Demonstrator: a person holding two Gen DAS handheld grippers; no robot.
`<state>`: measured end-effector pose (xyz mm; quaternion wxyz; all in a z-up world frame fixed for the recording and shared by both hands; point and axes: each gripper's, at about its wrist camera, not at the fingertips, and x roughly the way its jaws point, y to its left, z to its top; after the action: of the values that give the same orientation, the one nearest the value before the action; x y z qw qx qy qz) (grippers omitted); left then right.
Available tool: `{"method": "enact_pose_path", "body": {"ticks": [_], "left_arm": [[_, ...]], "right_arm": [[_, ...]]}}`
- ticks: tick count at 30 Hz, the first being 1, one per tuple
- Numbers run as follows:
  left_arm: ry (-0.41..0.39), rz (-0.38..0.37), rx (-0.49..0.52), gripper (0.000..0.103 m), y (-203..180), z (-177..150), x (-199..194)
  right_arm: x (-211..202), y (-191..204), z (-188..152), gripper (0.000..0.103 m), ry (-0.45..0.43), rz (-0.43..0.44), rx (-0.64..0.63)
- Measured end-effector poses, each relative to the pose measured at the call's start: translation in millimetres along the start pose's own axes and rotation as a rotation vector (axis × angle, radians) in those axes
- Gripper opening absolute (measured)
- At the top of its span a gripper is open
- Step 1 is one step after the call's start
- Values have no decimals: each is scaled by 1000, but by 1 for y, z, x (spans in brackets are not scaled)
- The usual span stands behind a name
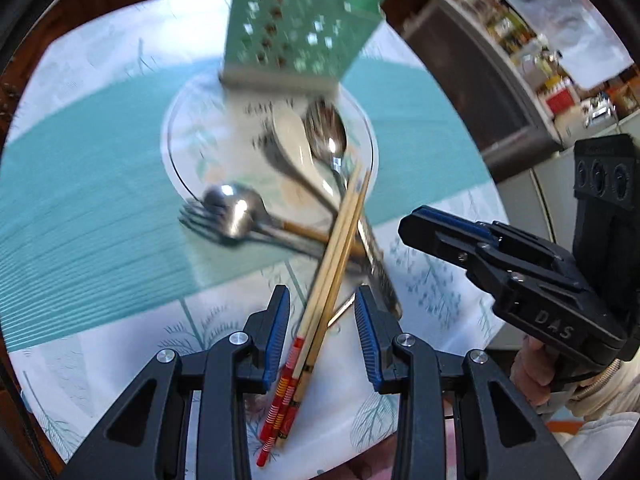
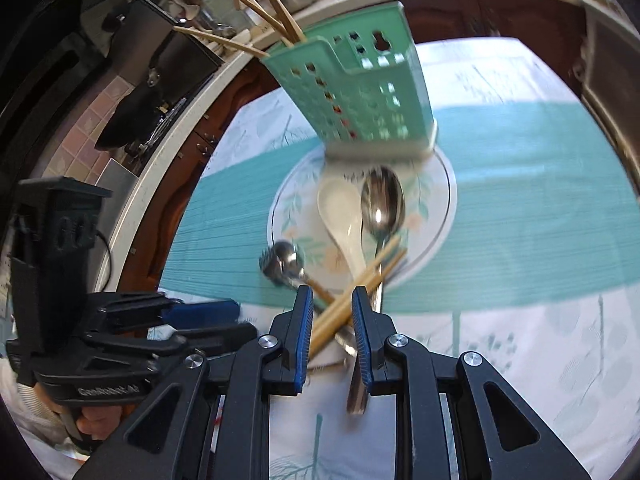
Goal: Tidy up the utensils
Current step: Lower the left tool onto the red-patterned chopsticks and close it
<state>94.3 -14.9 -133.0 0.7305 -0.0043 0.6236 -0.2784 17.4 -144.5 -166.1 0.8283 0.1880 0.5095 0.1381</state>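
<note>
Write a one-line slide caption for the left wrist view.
Open left claw straddles the chopsticks lying across spoons and a fork beside the plate, below the green holder.

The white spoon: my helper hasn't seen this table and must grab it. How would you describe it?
Find the round floral plate in front of the green perforated holder. Two spoon bowls lie side by side there; take the white ceramic spoon, not the shiny steel spoon beside it.

Left tool (image 1: pixel 322 336) and right tool (image 2: pixel 332 336), both parted.
</note>
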Motion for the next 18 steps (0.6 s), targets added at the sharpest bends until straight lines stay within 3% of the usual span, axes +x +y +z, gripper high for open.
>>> {"method": "enact_pose_path", "body": {"ticks": [8, 12, 18], "left_arm": [[97, -41, 28, 32, 5, 7, 33], [126, -67, 37, 27, 5, 14, 44], [169, -52, 68, 25, 2, 21, 56]], "right_arm": [[7, -6, -16, 20, 23, 8, 76], [8, -8, -19, 20, 26, 8, 100], [13, -10, -18, 20, 34, 15, 123]]}}
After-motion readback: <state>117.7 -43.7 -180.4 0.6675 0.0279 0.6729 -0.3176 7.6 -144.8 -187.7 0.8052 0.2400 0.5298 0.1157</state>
